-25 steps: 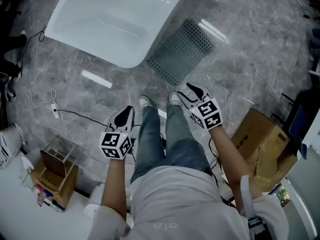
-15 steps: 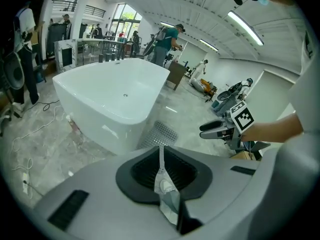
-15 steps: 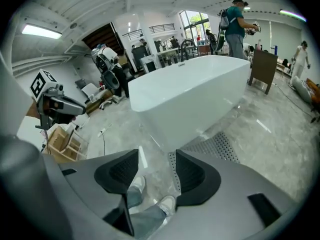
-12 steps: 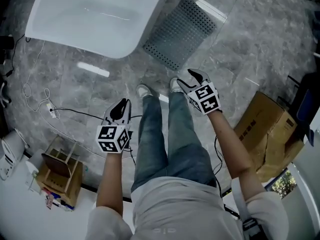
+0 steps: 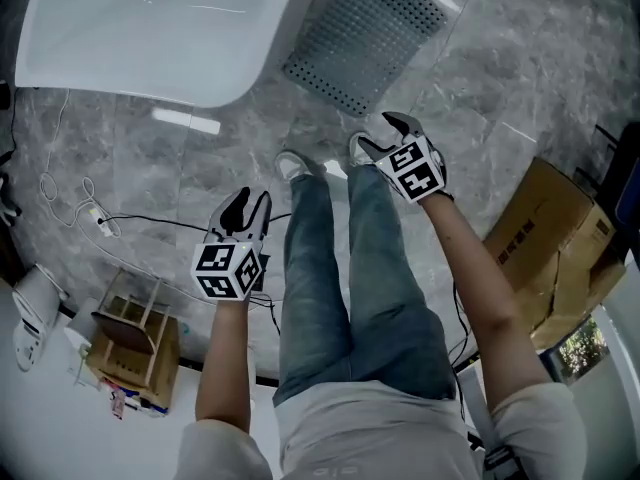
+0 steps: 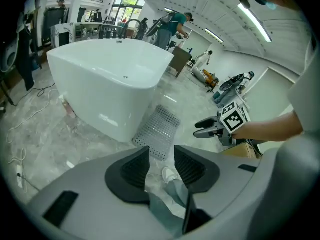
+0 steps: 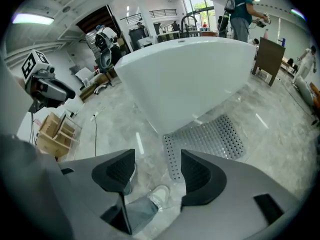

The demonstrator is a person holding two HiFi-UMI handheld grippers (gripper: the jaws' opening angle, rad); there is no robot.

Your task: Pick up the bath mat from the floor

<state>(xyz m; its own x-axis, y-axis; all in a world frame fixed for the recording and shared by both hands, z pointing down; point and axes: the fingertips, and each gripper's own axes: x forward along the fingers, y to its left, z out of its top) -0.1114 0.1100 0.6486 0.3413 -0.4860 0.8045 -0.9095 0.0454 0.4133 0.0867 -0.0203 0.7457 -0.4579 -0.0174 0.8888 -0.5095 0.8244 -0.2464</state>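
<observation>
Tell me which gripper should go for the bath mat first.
Right. The right gripper hangs nearer the bath mat; the left gripper sits farther back, across the legs. Both grippers' jaws have just been opening, with nothing between them.

The bath mat (image 5: 365, 38) is a grey rectangular sheet pierced all over with even rows of small round holes, and it lies flat and unfolded on the grey marbled floor (image 5: 500, 78). It sits slantwise in the head view, one corner close against the foot of the white bathtub (image 5: 150, 28). Its nearer short edge lies a little ahead of the person's shoes (image 5: 292, 164), apart from them.
</observation>
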